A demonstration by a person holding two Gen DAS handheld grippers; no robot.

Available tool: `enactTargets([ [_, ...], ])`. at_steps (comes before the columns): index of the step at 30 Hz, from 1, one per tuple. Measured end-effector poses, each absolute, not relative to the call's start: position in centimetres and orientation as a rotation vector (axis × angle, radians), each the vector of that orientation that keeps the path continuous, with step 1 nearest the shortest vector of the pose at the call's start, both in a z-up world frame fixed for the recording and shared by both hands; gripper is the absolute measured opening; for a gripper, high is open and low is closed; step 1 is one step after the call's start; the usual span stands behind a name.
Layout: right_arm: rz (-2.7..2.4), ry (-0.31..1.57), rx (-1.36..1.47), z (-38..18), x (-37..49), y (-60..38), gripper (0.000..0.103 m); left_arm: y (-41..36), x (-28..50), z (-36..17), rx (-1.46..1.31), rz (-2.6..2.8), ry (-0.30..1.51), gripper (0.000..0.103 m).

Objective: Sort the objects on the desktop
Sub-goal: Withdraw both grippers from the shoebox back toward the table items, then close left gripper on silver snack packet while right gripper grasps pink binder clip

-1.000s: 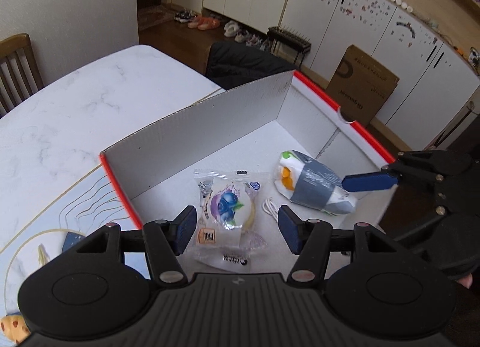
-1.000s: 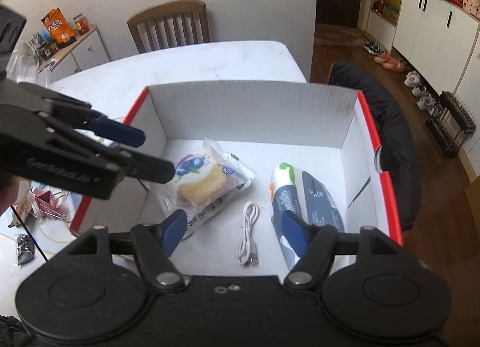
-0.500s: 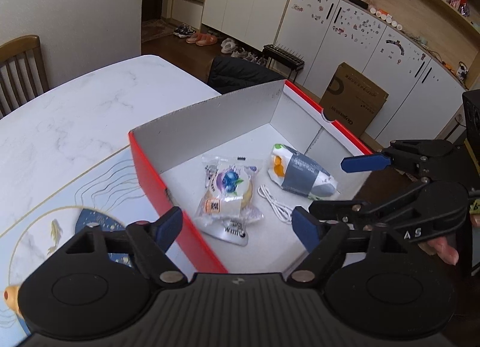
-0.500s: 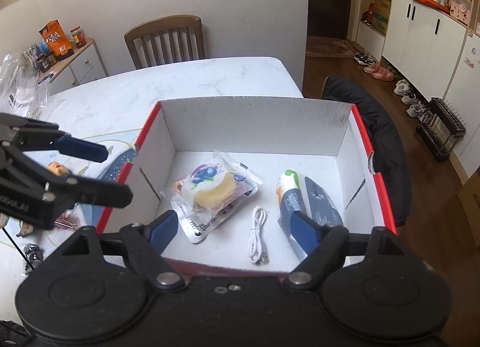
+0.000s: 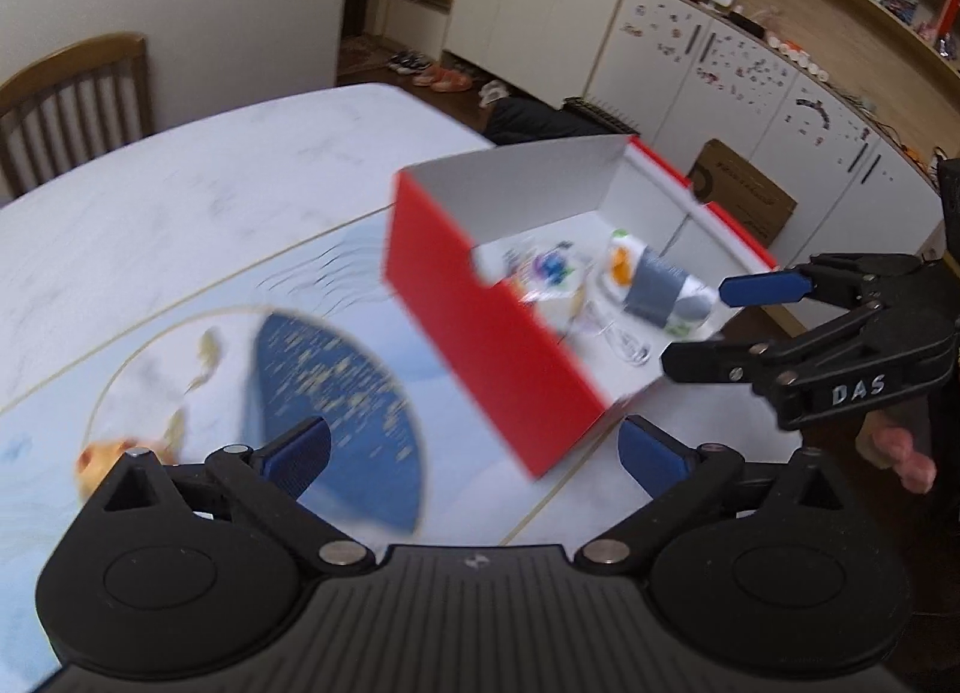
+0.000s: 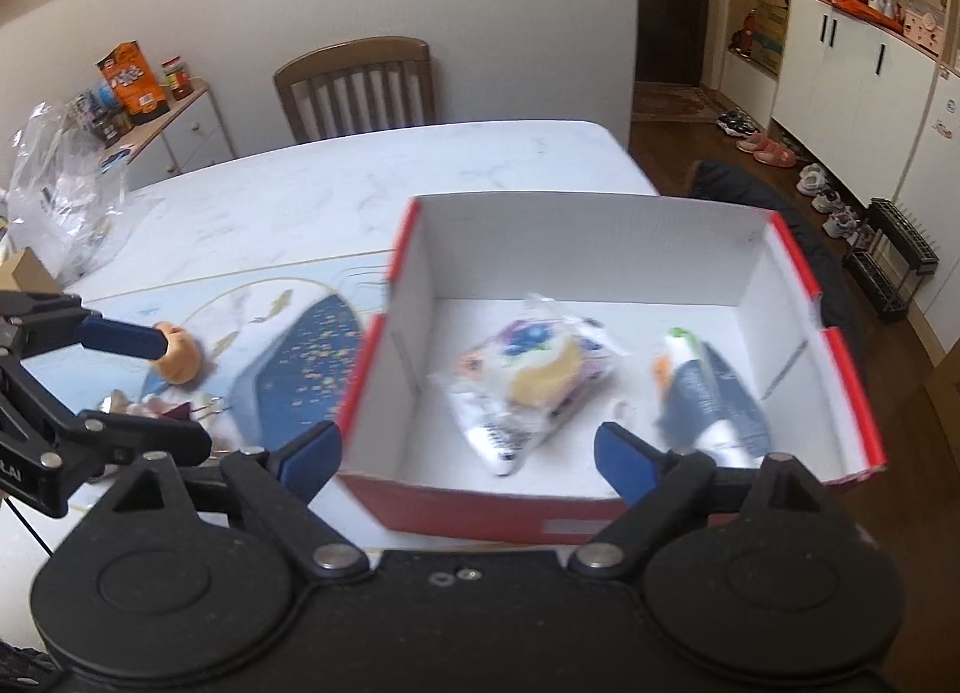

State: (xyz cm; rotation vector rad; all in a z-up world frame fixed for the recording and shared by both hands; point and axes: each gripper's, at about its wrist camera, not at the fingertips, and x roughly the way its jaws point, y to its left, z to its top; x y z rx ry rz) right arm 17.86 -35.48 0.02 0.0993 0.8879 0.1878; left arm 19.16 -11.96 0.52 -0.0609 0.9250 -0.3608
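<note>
Pulling both hands back from the red box [image 6: 606,504], you let the jaws of the left gripper [image 5: 474,456] and the right gripper [image 6: 468,456] open wide, with nothing between them. The snack packet [image 6: 534,375], the tube [image 6: 702,393] and the white cable [image 5: 627,342] stayed inside the box. I think those placements were finished; the small things at the near left of the table mat [image 6: 282,381] waited.

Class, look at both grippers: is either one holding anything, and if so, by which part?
Nothing is held. The left gripper and right gripper both stand open, jaws having just opened, nothing between them.
</note>
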Motion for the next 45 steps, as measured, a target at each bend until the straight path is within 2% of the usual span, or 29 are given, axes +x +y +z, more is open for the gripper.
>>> enactTargets([
  [20,0.251,0.924,0.051,-0.3,17.5,-23.7,0.091,0.1,12.8,-1.6,-0.068,-0.262,0.970,0.103],
  [38,0.318,1.002,0.001,-3.6,20.2,-17.0,0.091,3.9,13.5,-6.3,-0.059,-0.252,1.037,0.103],
  [45,0.344,1.024,-0.008,-4.8,21.6,-15.8,0.091,4.1,14.5,-6.5,-0.119,-0.256,1.056,0.103],
])
